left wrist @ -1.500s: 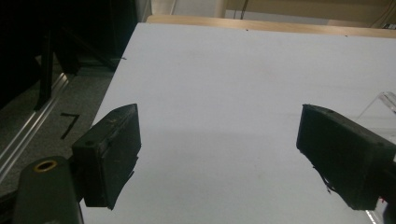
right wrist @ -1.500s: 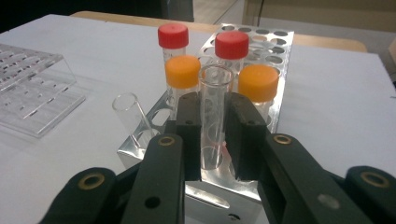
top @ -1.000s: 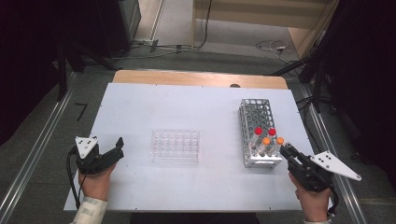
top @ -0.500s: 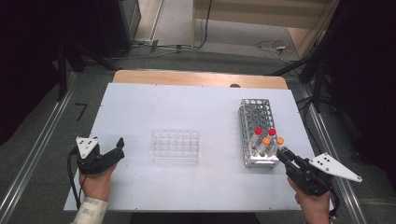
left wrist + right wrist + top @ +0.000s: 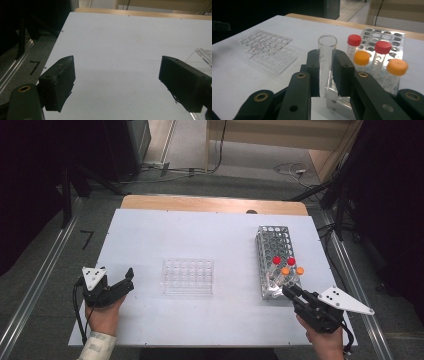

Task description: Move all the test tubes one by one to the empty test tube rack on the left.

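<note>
Overhead, the left gripper [image 5: 122, 282] is seen resting on the white table [image 5: 200, 235], well apart from one clear plastic rack [image 5: 188, 276]; the right gripper [image 5: 289, 291] is held at the near end of one metal rack [image 5: 275, 251]. Next, the left gripper view: jaws spread wide, nothing between. Lastly, the right gripper view: jaws clamped on one uncapped glass tube [image 5: 326, 60], upright, just before the metal rack; two red-capped tubes [image 5: 354, 42] and two orange-capped tubes [image 5: 396, 71] are counted.
</note>
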`<state>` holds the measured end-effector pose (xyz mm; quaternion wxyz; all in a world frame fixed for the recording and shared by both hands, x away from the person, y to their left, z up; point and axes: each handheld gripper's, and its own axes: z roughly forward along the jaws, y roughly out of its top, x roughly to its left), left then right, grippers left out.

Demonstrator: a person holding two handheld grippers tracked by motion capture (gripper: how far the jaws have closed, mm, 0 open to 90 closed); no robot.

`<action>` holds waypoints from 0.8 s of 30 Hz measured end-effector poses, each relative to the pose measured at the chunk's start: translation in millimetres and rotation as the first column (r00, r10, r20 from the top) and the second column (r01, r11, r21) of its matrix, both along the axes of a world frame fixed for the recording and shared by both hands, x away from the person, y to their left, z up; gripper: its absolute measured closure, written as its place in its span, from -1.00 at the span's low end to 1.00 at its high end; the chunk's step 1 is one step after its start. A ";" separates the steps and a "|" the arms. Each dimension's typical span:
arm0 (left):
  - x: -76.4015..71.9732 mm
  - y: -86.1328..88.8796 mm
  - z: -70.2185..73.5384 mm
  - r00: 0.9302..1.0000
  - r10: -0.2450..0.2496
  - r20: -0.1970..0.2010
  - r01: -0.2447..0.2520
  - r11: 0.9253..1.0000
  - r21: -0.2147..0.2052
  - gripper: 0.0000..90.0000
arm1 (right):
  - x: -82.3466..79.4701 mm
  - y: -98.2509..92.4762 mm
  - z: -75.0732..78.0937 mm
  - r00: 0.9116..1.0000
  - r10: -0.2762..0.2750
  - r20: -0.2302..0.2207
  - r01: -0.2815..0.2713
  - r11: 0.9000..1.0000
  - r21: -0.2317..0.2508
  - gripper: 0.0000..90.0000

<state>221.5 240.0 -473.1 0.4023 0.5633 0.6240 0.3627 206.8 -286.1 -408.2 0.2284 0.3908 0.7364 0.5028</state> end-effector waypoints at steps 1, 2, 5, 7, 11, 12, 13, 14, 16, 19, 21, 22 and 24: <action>-0.4 -0.7 0.5 1.000 -0.002 0.003 0.002 1.000 0.000 -0.68 | -0.1 2.5 -0.9 1.000 0.005 -0.004 -0.005 1.000 -0.001 0.64; -0.7 -1.2 1.1 1.000 -0.003 0.004 0.003 1.000 0.005 -0.68 | -0.1 4.7 -1.8 1.000 0.012 -0.007 -0.012 1.000 -0.003 0.64; -0.6 -2.5 1.5 1.000 -0.005 0.005 0.005 1.000 0.000 -0.69 | 1.2 11.8 -4.1 0.999 0.034 -0.013 -0.034 0.999 -0.009 0.64; -0.2 -3.0 1.9 1.000 -0.007 0.002 0.007 1.000 0.001 -0.71 | 3.3 16.7 -6.0 0.999 0.045 -0.021 -0.045 0.999 -0.008 0.64; -0.7 -3.8 4.4 1.000 -0.012 0.011 0.012 1.000 -0.001 -0.72 | 6.6 27.2 -9.7 0.997 0.069 -0.031 -0.070 0.997 -0.026 0.64; -0.3 -3.5 5.2 1.000 -0.020 0.009 0.020 1.000 0.000 -0.72 | 7.4 29.8 -10.6 0.997 0.076 -0.033 -0.077 0.997 -0.029 0.64; 0.2 -3.4 5.8 1.000 -0.021 0.007 0.021 1.000 0.002 -0.72 | 8.2 32.1 -11.4 0.996 0.082 -0.034 -0.083 0.996 -0.033 0.64; 0.7 -3.8 6.7 1.000 -0.021 0.006 0.021 1.000 -0.005 -0.74 | 8.9 34.0 -12.0 0.996 0.087 -0.037 -0.088 0.995 -0.036 0.64; 0.8 -4.6 9.7 0.999 -0.033 0.013 0.033 0.999 -0.013 -0.75 | 10.8 36.8 -12.5 0.995 0.092 -0.040 -0.093 0.995 -0.038 0.64; 1.3 -7.5 15.4 0.998 -0.059 0.013 0.060 0.998 -0.024 -0.79 | 14.0 40.7 -12.1 0.994 0.100 -0.040 -0.102 0.994 -0.040 0.64; 1.8 -10.2 18.4 0.997 -0.079 0.005 0.079 0.997 -0.027 -0.81 | 16.4 44.2 -11.8 0.994 0.106 -0.040 -0.107 0.993 -0.042 0.64; 1.8 -11.7 19.9 0.996 -0.091 0.004 0.091 0.995 -0.030 -0.82 | 17.5 46.4 -11.5 0.994 0.106 -0.039 -0.107 0.993 -0.043 0.64; 1.1 -14.7 22.8 0.994 -0.106 0.011 0.107 0.994 -0.032 -0.83 | 19.4 51.2 -10.7 0.993 0.112 -0.036 -0.113 0.992 -0.048 0.64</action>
